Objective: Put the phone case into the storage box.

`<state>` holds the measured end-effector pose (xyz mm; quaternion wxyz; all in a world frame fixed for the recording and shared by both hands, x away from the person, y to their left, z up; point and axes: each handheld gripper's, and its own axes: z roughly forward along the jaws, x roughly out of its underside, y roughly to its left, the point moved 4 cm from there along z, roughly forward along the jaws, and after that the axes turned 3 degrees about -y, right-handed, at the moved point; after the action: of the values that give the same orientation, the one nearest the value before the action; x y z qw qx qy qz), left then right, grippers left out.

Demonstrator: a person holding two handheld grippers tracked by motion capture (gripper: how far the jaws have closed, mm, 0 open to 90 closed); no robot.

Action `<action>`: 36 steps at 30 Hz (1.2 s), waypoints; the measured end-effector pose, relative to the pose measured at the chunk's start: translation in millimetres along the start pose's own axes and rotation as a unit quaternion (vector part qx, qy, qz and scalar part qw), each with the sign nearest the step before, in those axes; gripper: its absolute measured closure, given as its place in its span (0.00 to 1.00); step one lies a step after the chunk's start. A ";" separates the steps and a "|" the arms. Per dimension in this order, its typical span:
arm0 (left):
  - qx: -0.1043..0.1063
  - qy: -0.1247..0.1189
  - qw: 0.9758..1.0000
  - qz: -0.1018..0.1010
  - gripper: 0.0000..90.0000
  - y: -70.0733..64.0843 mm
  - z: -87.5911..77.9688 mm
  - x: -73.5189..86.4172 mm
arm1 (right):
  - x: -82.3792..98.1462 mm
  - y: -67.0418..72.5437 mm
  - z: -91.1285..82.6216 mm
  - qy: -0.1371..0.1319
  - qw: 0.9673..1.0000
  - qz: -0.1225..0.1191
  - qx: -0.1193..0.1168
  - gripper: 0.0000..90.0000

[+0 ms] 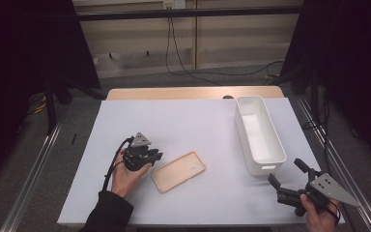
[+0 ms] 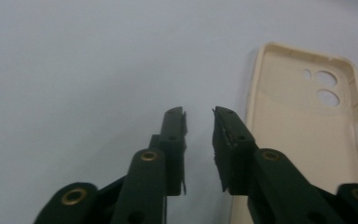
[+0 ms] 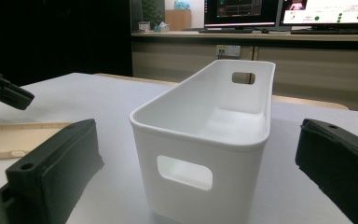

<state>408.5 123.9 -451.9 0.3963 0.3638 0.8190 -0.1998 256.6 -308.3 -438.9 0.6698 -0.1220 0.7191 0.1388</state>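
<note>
Left gripper (image 2: 199,116) fingers slightly apart — nothing between, beside phone case (image 2: 303,126), right gripper (image 1: 287,180) fingers wide apart — empty

A beige phone case (image 1: 178,171) lies flat on the white surface (image 1: 174,121), hollow side up, with what look like camera cut-outs at its 2 o'clock end. It sits slanted, at about 8 o'clock from the white bin (image 1: 260,135).
</note>
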 end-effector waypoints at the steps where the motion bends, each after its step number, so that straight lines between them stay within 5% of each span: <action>1: 0.000 -0.007 1.000 0.001 0.78 -0.5 -1.4 -1.1 | -0.1 0.0 -0.1 0.000 1.000 0.001 0.000 0.00; 8: -0.003 -0.042 0.999 -0.003 0.54 -2.6 -7.4 -2.3 | -0.6 -0.5 -0.9 -0.002 1.000 0.002 0.002 0.00; 11: -0.010 -0.055 0.998 -0.018 0.31 -1.2 -11.4 -5.0 | -0.5 0.2 -0.6 -0.001 1.000 0.002 -0.001 0.00; 13: -0.015 -0.058 0.998 -0.013 0.29 -2.1 -14.3 -6.0 | -0.5 0.4 -0.4 -0.001 1.000 0.002 -0.001 0.00; 18: 0.017 -0.053 0.998 -0.029 0.13 -6.4 -16.0 -5.9 | -0.5 0.6 -0.3 -0.002 1.000 0.002 -0.002 0.00; 27: 0.066 -0.067 0.996 -0.012 0.06 -18.0 -27.4 -8.1 | -0.7 0.9 -0.4 -0.002 1.000 0.002 -0.002 0.00; 29: 0.084 -0.058 0.995 -0.019 0.06 -19.3 -25.0 -7.1 | -0.7 0.9 -0.4 -0.002 1.000 0.001 -0.003 0.00; 31: 0.076 -0.049 0.996 -0.006 0.06 -18.8 -19.6 -6.0 | -0.6 1.0 -0.1 -0.001 1.000 0.001 -0.003 0.00; 33: 0.096 -0.007 0.995 -0.004 0.06 -21.9 -12.3 -3.5 | -0.3 0.9 0.2 0.000 1.000 0.000 -0.003 0.00; 36: 0.095 0.004 0.995 -0.002 0.06 -22.6 -8.4 -3.1 | -0.2 0.8 0.5 0.000 1.000 0.001 -0.004 0.00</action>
<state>388.5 112.9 -443.4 0.3565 0.3991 0.7984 -0.2760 256.7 -307.4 -438.7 0.6692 -0.1244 0.7187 0.1422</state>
